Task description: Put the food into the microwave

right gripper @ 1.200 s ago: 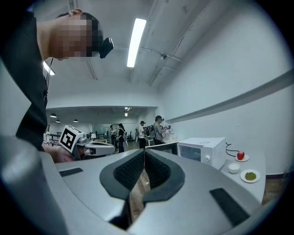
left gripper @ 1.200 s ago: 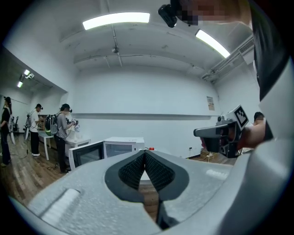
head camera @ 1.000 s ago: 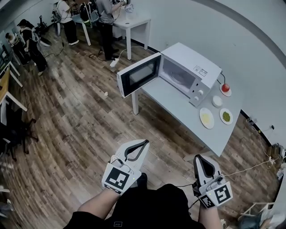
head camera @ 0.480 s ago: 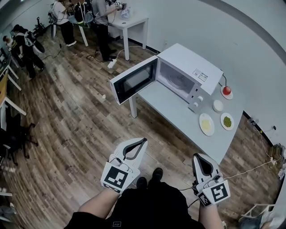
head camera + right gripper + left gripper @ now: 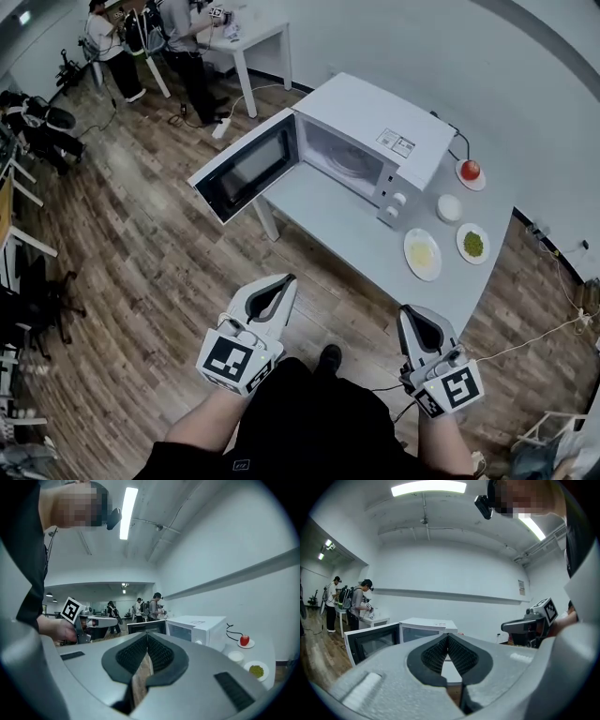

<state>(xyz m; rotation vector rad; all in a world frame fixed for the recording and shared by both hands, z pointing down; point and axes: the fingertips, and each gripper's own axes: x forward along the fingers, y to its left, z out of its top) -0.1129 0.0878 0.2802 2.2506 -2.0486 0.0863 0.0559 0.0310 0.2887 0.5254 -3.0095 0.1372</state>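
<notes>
Both grippers are held low in front of the person, well apart from the table (image 5: 347, 225), and neither has anything in it: the left gripper (image 5: 282, 284) has its jaws pressed together at the tips, and the right gripper (image 5: 411, 317) likewise shows its ribbed pads meeting with only the wooden floor visible through the gap behind them. The microwave (image 5: 370, 112) stands on the far left part of the table with its door (image 5: 242, 169) swung wide open toward the room, so the chamber is free to receive a dish. The food sits to the right of the microwave: a plate of yellow food (image 5: 422, 253) nearest the table's front edge, a plate of green food (image 5: 472, 244) just beside it, a small white bowl (image 5: 449, 208) behind them, and a red fruit (image 5: 471, 170) on a saucer near the wall. The plates look shallow, stiff and light, probably with a smooth glazed rim that narrow jaws could slip off, and the food on them appears loose enough to slide if the plate tips. The best hold is likely the near rim of a plate, one pad above and one below, with the plate kept level all the way to the chamber. The round fruit would probably roll off its saucer at any tilt, so it calls for the steadiest carry. The bowl seems easiest to pinch by its wall. What the bowl holds is too small to tell.
</notes>
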